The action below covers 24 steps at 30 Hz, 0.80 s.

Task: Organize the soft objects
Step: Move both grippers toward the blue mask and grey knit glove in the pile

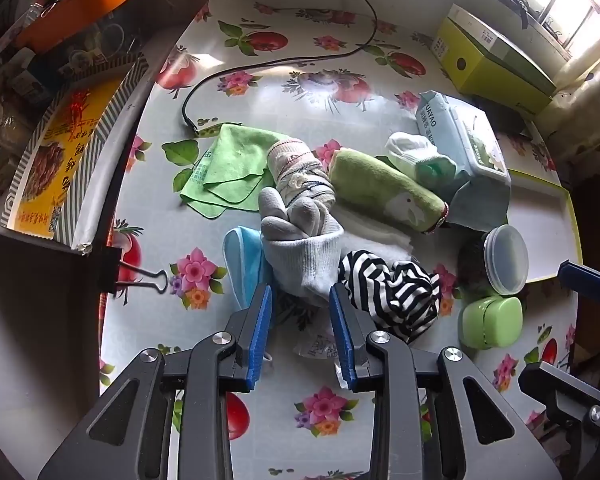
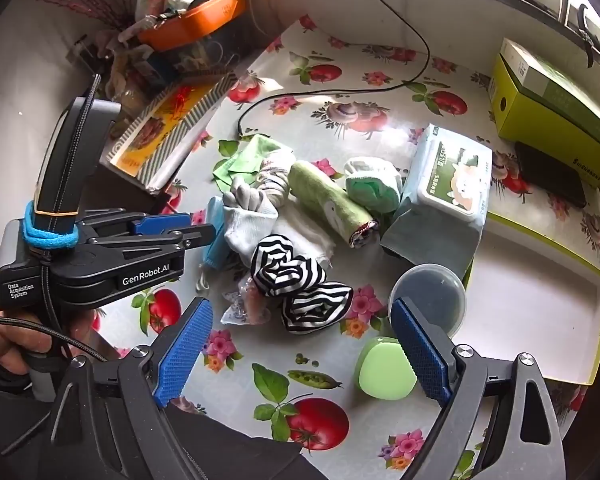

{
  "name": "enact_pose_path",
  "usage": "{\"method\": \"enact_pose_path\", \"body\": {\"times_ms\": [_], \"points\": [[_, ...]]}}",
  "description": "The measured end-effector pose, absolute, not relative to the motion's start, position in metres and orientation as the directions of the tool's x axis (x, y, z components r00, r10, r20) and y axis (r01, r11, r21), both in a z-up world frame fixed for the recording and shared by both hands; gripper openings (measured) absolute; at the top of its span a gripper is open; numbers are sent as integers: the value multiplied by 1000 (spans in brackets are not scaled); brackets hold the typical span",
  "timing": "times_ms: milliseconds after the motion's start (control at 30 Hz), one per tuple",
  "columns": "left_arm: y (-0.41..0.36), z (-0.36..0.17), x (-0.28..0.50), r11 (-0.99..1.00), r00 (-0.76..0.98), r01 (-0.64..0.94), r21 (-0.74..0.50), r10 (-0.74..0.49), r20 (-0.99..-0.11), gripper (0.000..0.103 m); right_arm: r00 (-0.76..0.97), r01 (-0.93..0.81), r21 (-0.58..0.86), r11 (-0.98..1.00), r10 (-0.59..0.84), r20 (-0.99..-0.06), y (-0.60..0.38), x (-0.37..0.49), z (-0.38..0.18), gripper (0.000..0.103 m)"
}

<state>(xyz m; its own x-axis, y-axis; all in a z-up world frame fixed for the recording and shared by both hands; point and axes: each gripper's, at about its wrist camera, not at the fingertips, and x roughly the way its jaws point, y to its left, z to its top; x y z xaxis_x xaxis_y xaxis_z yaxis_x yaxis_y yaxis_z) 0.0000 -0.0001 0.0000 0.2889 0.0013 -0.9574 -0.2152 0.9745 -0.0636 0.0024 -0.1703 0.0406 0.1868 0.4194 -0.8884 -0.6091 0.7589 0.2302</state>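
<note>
A pile of soft things lies mid-table: a grey-and-white glove (image 1: 300,236) (image 2: 246,216), a striped black-and-white cloth (image 1: 392,286) (image 2: 296,284), a rolled green towel (image 1: 384,190) (image 2: 328,200), a light green cloth (image 1: 230,168), a patterned sock (image 1: 300,168), a blue mask (image 1: 242,260) and a white-green sock ball (image 1: 416,154) (image 2: 374,184). My left gripper (image 1: 300,300) (image 2: 192,226) is open, its fingers on either side of the glove's cuff, just short of it. My right gripper (image 2: 300,334) is open and empty, in front of the striped cloth.
A wet-wipes pack (image 2: 448,184), a round lidded tub (image 2: 430,300) and a green case (image 2: 386,368) sit at the right, beside a white tray (image 2: 540,300). A yellow-green box (image 2: 552,108) stands at the back right. A cable (image 1: 260,68) and a binder clip (image 1: 140,276) lie at the left.
</note>
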Motion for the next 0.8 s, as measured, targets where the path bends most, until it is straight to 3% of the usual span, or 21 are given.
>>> {"method": "enact_pose_path", "body": {"times_ms": [800], "points": [[3,-3,1,975,273,-213,-69,-9,-962,31,187,-618,223,754,416,-890,-165,4,41,92]]}}
